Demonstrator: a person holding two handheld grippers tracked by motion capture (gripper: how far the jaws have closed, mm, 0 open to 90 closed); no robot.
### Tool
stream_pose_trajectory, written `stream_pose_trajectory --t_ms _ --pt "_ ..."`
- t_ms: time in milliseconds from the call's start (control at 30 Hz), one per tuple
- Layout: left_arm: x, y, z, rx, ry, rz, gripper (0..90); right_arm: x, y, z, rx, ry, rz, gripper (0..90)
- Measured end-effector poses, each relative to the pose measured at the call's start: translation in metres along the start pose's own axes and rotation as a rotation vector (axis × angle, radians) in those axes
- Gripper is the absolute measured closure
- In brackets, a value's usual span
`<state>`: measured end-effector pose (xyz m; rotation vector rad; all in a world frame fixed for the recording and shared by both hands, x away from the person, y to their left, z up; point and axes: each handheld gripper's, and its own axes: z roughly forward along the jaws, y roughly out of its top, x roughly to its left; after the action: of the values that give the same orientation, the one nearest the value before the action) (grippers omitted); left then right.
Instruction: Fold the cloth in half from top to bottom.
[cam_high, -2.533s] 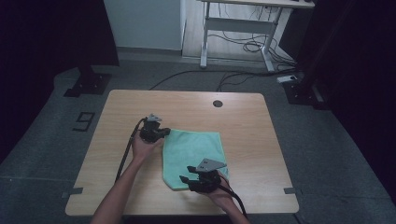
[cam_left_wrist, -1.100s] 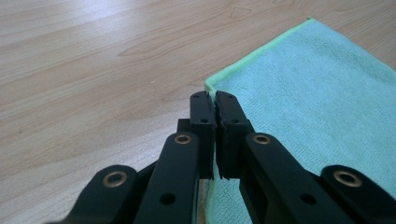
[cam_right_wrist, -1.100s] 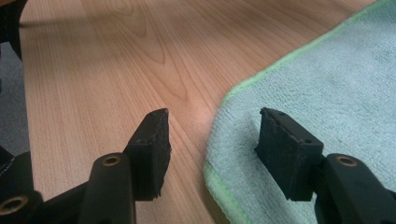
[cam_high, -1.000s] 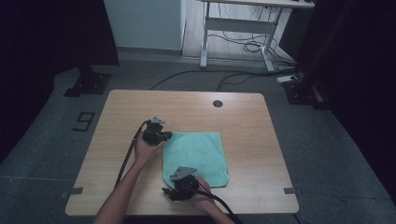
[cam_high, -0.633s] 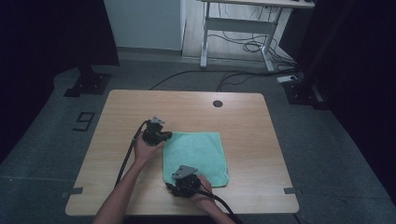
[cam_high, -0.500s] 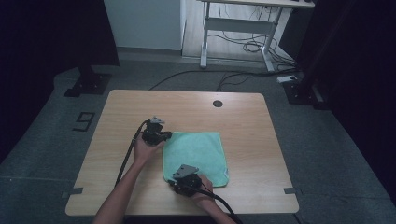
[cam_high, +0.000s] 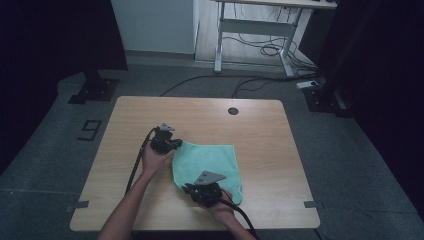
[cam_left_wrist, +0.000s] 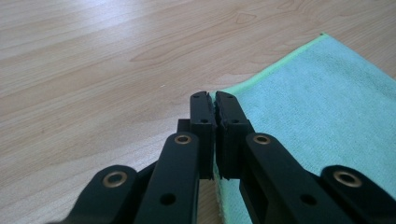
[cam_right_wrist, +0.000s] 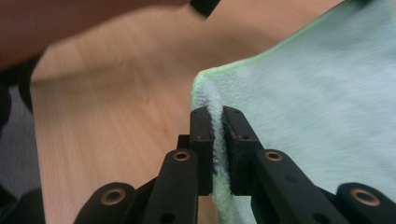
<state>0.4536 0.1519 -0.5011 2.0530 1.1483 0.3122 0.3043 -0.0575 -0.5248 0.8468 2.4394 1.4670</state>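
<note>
Both tools, left tool (cam_high: 176, 143) and right tool (cam_high: 186, 189), are clamped tight.

A cloth (cam_high: 207, 162) lies flat on the near half of the table (cam_high: 260, 130), a little left of its middle line. The left gripper (cam_high: 176, 144) sits at the cloth's far left corner, its jaws closed on that corner (cam_left_wrist: 215, 100). The right gripper (cam_high: 186, 188) sits at the cloth's near left corner, jaws closed on the edge (cam_right_wrist: 217, 121), which stands pinched up between them. The left gripper lies farther from the person than the right one, and slightly to its left. A round hole (cam_high: 232, 110) lies in the table's far half, beyond the cloth. Beyond the table's far edge, on the floor, cables (cam_high: 260, 50) lie under a desk frame (cam_high: 250, 25).
</note>
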Motion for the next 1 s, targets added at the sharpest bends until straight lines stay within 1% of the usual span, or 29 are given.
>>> stream_pose_trajectory --t_ms 33,67,100,167,233,300,333,367,400,433,467,500,533,567,600,633,667,700,767,867,933,967,1000 --pt "0.000 0.000 0.000 0.004 0.003 0.003 86.5 -0.006 0.001 -0.003 -0.005 -0.014 0.019 82.1" --pt "-0.001 0.000 0.001 0.005 0.005 0.006 86.5 -0.017 0.000 -0.009 -0.006 -0.041 0.052 81.0" --pt "-0.002 0.000 0.001 0.009 0.008 0.013 86.5 -0.017 0.000 -0.009 -0.006 -0.041 0.052 81.0" --pt "-0.003 -0.001 0.003 0.011 0.007 0.015 86.5 -0.027 -0.002 -0.013 -0.021 -0.041 0.102 79.8" --pt "-0.005 -0.001 0.003 0.012 0.003 0.016 86.4 -0.037 -0.004 -0.016 -0.022 -0.059 0.134 79.2" --pt "-0.006 -0.001 0.004 0.014 0.002 0.017 86.4 -0.049 -0.009 -0.019 -0.022 -0.069 0.182 78.9" --pt "-0.006 -0.001 0.004 0.014 0.002 0.017 86.4 -0.049 -0.009 -0.019 -0.022 -0.069 0.182 78.9" --pt "-0.006 -0.001 0.005 0.015 0.003 0.016 86.3 -0.054 -0.012 -0.019 -0.004 -0.083 0.193 78.4" --pt "-0.006 -0.001 0.005 0.015 0.003 0.016 86.3 -0.054 -0.012 -0.019 -0.004 -0.083 0.193 78.4" --pt "-0.005 -0.001 0.005 0.014 0.003 0.014 86.3 -0.058 -0.016 -0.017 0.024 -0.091 0.206 75.8" --pt "-0.005 -0.001 0.005 0.016 0.003 0.013 86.3 -0.058 -0.016 -0.017 0.024 -0.091 0.206 75.8" --pt "-0.006 -0.001 0.005 0.018 0.002 0.012 86.3 -0.060 -0.018 -0.016 0.037 -0.106 0.205 74.5" --pt "-0.006 -0.001 0.005 0.019 0.002 0.013 86.3 -0.060 -0.019 -0.016 0.039 -0.123 0.201 72.6" --pt "-0.006 -0.001 0.006 0.021 0.001 0.015 86.2 -0.060 -0.020 -0.017 0.041 -0.149 0.195 66.9" --pt "-0.006 -0.001 0.006 0.021 0.001 0.014 86.2 -0.060 -0.020 -0.019 0.038 -0.174 0.186 64.7" --pt "-0.006 -0.001 0.006 0.021 0.001 0.014 86.2 -0.060 -0.020 -0.019 0.038 -0.174 0.186 64.7" --pt "-0.007 -0.001 0.006 0.020 0.001 0.014 86.2 -0.060 -0.019 -0.021 0.033 -0.198 0.174 63.2" --pt "-0.007 -0.001 0.006 0.021 0.000 0.014 86.1 -0.060 -0.018 -0.028 0.020 -0.218 0.168 61.5" --pt "-0.008 -0.001 0.006 0.022 -0.001 0.016 86.1 -0.060 -0.016 -0.034 0.006 -0.228 0.154 61.1" --pt "-0.008 -0.001 0.007 0.025 -0.003 0.018 86.1 -0.060 -0.015 -0.036 0.006 -0.225 0.143 61.0" --pt "-0.009 -0.002 0.007 0.025 -0.003 0.019 86.1 -0.061 -0.015 -0.035 0.010 -0.226 0.143 60.6" --pt "-0.009 -0.002 0.008 0.026 -0.004 0.019 86.0 -0.061 -0.016 -0.031 0.031 -0.231 0.133 59.8" --pt "-0.009 -0.002 0.008 0.025 -0.004 0.019 86.0 -0.061 -0.016 -0.031 0.031 -0.231 0.133 59.8"
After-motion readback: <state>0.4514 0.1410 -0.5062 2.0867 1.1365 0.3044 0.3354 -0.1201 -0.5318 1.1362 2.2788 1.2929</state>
